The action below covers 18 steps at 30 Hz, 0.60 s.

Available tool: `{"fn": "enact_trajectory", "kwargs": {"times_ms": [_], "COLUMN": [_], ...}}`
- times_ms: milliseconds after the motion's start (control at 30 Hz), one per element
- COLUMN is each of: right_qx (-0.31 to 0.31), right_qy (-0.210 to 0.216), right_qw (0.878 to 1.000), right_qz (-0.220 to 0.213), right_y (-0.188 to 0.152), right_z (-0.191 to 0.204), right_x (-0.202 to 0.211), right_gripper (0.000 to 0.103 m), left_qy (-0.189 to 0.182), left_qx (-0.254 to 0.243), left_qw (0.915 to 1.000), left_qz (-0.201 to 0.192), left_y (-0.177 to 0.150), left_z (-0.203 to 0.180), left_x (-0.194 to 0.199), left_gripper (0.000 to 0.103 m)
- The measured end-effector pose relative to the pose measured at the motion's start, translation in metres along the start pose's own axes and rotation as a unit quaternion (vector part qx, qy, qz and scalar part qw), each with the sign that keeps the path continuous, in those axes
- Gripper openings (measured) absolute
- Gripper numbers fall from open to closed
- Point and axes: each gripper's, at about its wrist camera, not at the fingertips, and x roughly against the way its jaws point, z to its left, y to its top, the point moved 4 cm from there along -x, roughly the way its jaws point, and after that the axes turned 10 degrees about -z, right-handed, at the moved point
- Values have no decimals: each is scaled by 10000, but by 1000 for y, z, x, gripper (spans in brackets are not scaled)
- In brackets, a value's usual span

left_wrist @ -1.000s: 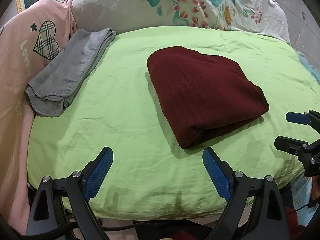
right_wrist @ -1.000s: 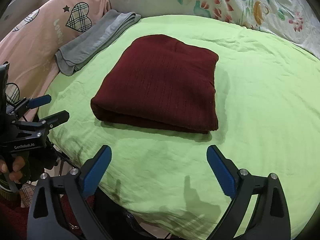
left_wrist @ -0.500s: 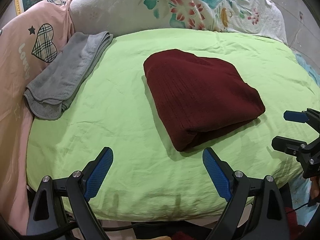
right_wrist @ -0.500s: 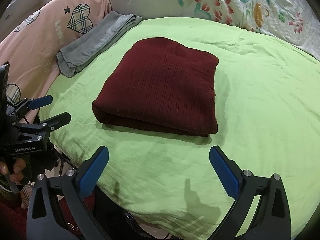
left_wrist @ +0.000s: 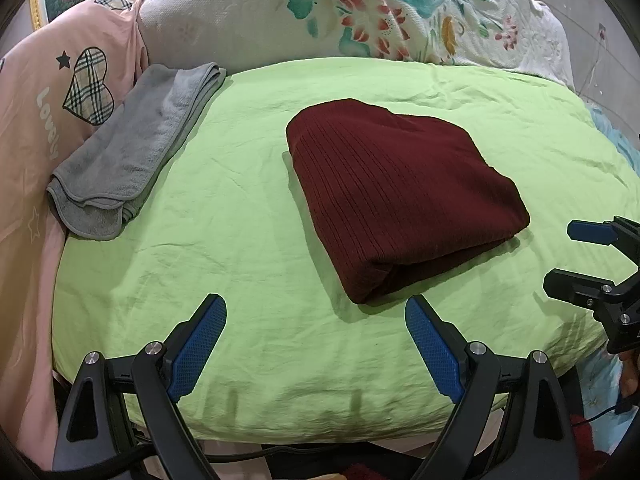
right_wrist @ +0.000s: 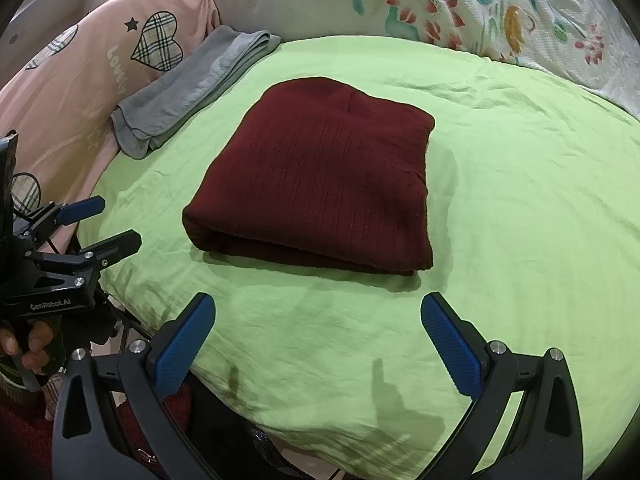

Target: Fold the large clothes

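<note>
- Left wrist view: left gripper [left_wrist: 316, 312] spread wide, blue pads apart, nothing between them; it hovers over the near edge of the green sheet [left_wrist: 240, 240].
- Dark red knit garment [left_wrist: 400, 196] lies folded into a compact bundle mid-sheet, folded corner toward the camera, just beyond the pads and not touching them.
- Grey towel [left_wrist: 132, 152], folded, at the sheet's left edge against a pink cover [left_wrist: 36, 128] with a plaid heart. Floral pillow [left_wrist: 360, 12] along the back.
- Right gripper [left_wrist: 560, 256] at the frame's right edge, fingers parted, empty.
- Right wrist view: right gripper [right_wrist: 318, 320] released wide, holding nothing, over the sheet's [right_wrist: 520, 200] near edge.
- Garment [right_wrist: 320, 180] centred ahead, thick folded edge facing the camera, apart from both pads.
- Left gripper [right_wrist: 120, 224] at far left, beside the sheet's edge, fingers parted and empty.
- Towel [right_wrist: 192, 92] upper left.
</note>
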Motion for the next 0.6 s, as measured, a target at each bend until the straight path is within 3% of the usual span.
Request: {"fn": "enact_trajectory", "kwargs": {"times_ms": [600], "right_qx": [9], "right_qy": [14], "right_qw": [10000], "right_qz": [-75], "right_y": [3], "right_z": [4], "right_x": [2], "right_gripper": [102], "left_qy": [-32], "left_qx": [-5], "left_qw": [10000], "left_qz": [-25], "left_y": [2], "left_z": [-1], "left_x": [2], "left_gripper": [92]}}
